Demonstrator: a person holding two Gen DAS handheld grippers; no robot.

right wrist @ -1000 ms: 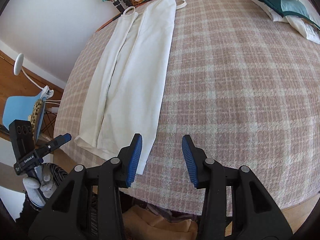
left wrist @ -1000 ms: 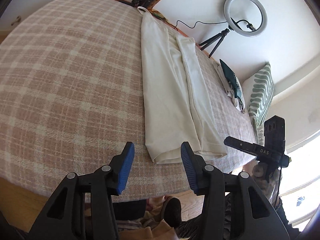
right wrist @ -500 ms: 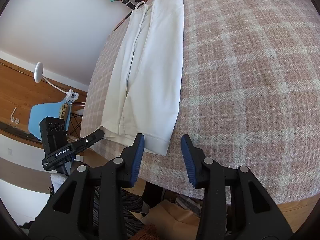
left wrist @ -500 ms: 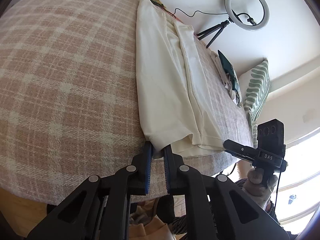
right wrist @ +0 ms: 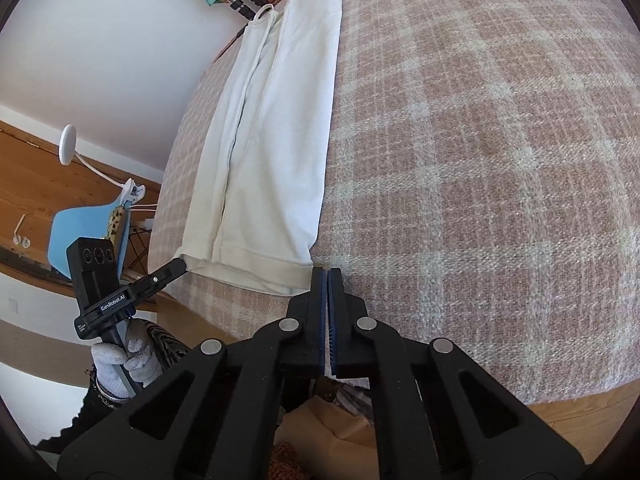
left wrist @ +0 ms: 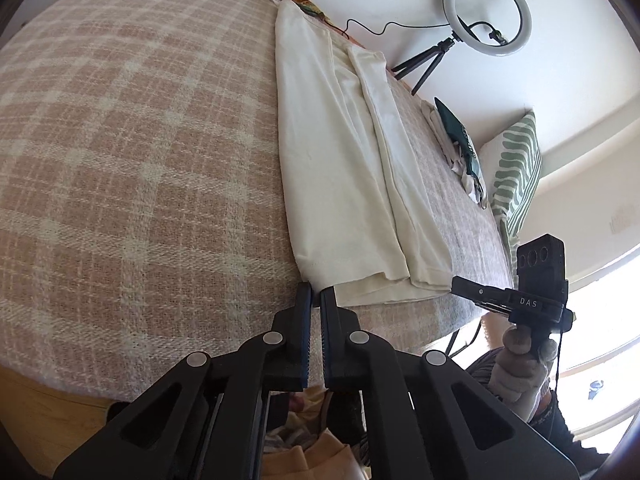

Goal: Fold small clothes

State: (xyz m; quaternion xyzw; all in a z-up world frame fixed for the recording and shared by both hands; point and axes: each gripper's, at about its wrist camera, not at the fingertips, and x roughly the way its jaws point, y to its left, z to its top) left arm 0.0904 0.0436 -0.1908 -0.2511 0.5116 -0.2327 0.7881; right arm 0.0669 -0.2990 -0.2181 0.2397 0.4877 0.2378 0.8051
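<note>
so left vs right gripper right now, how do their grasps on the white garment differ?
The left gripper pinches the hem corner of the white garment on its side; the right gripper sits at the opposite hem corner. The left gripper's pads show a thin gap with cloth between them; the right gripper's pads look pressed together, with the cloth at the tips hard to see. Both are closed at the near hem on the plaid blanket.

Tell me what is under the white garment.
The white garment lies lengthwise on the pink plaid blanket, which shows all around it. Whatever is beneath the blanket is covered. The left gripper and right gripper pinch its near hem corners.
</note>
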